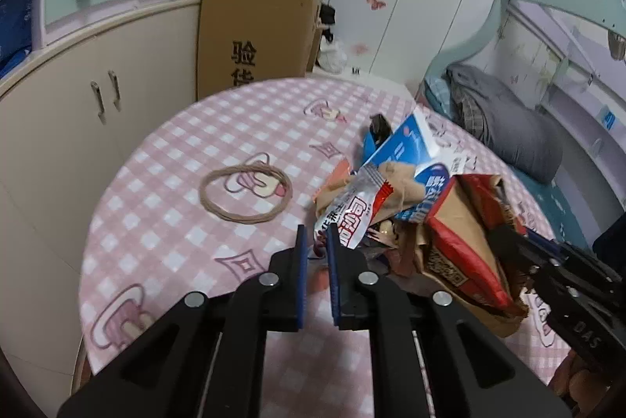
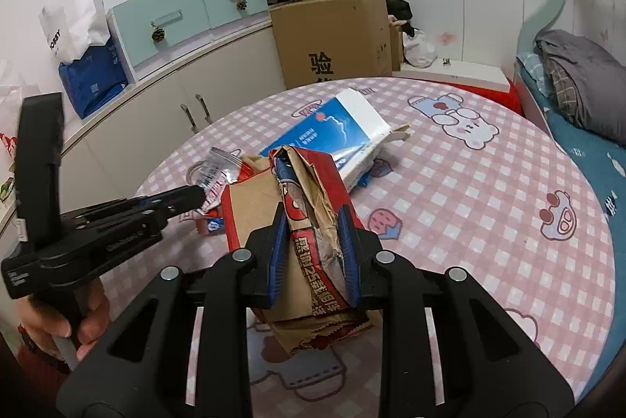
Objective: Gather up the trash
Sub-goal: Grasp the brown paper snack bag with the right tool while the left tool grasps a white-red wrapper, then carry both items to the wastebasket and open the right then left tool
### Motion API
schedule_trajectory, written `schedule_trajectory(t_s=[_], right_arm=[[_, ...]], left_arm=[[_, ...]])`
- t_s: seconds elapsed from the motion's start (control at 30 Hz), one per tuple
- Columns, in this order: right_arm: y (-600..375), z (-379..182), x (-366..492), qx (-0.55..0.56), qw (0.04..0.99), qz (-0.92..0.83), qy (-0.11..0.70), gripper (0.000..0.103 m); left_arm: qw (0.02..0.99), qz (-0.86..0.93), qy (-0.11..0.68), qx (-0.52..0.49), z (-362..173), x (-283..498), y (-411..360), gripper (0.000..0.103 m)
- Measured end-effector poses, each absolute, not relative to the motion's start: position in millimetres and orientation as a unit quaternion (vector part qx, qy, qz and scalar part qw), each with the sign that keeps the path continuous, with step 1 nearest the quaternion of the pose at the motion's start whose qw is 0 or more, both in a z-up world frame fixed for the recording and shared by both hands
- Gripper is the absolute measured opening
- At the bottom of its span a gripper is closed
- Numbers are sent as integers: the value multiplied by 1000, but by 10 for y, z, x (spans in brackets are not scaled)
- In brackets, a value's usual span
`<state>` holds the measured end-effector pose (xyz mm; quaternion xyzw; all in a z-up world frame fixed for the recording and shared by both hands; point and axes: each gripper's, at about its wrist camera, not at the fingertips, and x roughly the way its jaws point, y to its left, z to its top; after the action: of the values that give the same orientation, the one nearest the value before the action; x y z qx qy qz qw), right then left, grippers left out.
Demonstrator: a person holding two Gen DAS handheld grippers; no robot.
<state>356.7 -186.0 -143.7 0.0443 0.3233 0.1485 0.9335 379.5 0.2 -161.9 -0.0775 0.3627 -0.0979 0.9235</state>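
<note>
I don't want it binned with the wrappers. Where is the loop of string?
In the left wrist view the loop of string lies flat on the checked tablecloth, alone, left of the trash pile.

Lower half of the print on the cardboard box (image 1: 254, 38) hidden behind the table (image 1: 164, 160) edge, small scraps under the wrapper pile (image 1: 391, 234) too jumbled to tell, hand (image 2: 58, 332) cut off at left edge
</note>
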Motion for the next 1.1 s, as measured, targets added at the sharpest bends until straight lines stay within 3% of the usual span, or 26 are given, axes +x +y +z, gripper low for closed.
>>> schedule_trajectory(t_s=[0.53,1.1], right_arm=[[-1007,-1103,3140,17,934,200,297,25],[1123,-1615,2966,-37,882,336,328,25]], left_arm=[[946,-23,301,-115,-1231,2797,786,9],[912,179,320,-182,-1690,2137,2705,9]])
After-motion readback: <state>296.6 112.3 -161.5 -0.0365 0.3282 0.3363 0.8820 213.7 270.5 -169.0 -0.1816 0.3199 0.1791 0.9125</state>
